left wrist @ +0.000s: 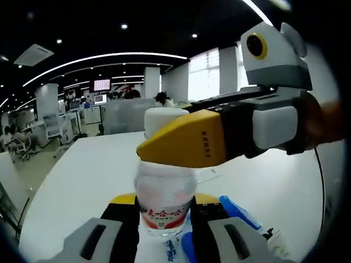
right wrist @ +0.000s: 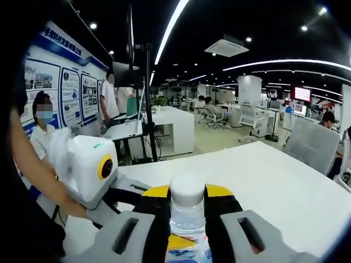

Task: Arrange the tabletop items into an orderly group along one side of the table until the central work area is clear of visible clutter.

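A clear water bottle (left wrist: 164, 186) with a red label stands upright between the jaws of my left gripper (left wrist: 164, 211), which is shut on its body. From the right, my right gripper (left wrist: 151, 143) reaches across the bottle's neck, one yellow jaw in front of it, just under the white cap (left wrist: 162, 116). In the right gripper view that white cap (right wrist: 186, 189) sits squeezed between the yellow-tipped jaws of my right gripper (right wrist: 187, 193), the clear bottle (right wrist: 186, 216) below it. The left gripper (right wrist: 127, 193) comes in from the left, held by a person's hand.
The white table (left wrist: 98, 170) stretches ahead, its edge at the left. A blue pen-like item (left wrist: 238, 211), a paper slip (left wrist: 211, 174) and blue-printed packaging (left wrist: 174, 247) lie near the bottle. A dark stand (right wrist: 148, 98), another white desk (right wrist: 170, 123) and people are beyond.
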